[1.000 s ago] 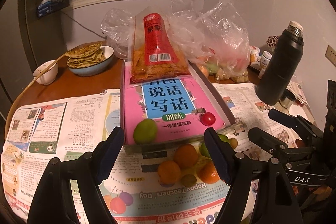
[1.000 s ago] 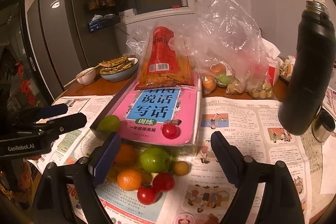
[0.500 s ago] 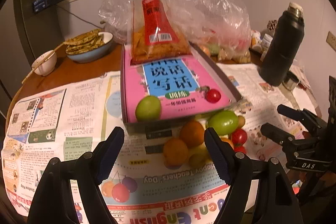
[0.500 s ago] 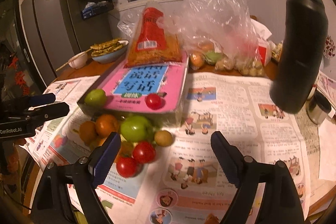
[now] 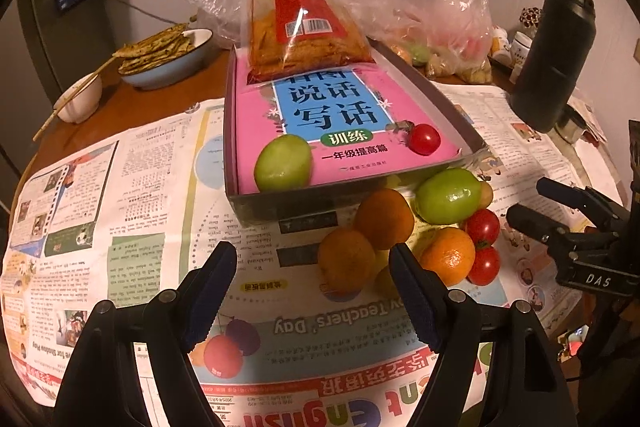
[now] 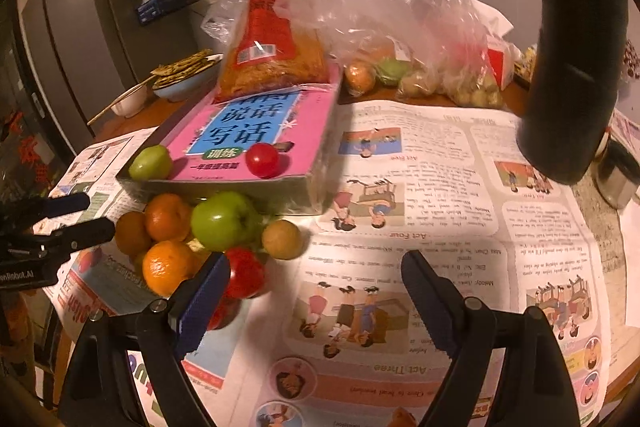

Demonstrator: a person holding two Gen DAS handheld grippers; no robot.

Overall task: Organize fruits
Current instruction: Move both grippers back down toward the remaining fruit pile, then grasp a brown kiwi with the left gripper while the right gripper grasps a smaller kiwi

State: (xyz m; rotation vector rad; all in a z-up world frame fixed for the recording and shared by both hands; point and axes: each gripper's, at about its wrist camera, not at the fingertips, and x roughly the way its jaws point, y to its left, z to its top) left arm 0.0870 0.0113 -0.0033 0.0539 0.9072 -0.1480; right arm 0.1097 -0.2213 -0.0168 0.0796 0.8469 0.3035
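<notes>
Newspaper-covered table (image 5: 152,195) | loose fruit pile (image 5: 420,239) beside shallow box (image 5: 280,203) | left gripper (image 5: 312,291), right gripper (image 6: 316,291) both wide, empty | tomatoes (image 5: 483,227) soft, round, likely roll: grip gently across middle

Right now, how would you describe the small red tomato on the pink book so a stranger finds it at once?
Find the shallow dark box on the newspaper-covered table; a pink book lies inside it. On the book's near corner, on the black flask's side, sits one cherry tomato. It is the only red fruit in the box; the other fruit there is green.
</notes>
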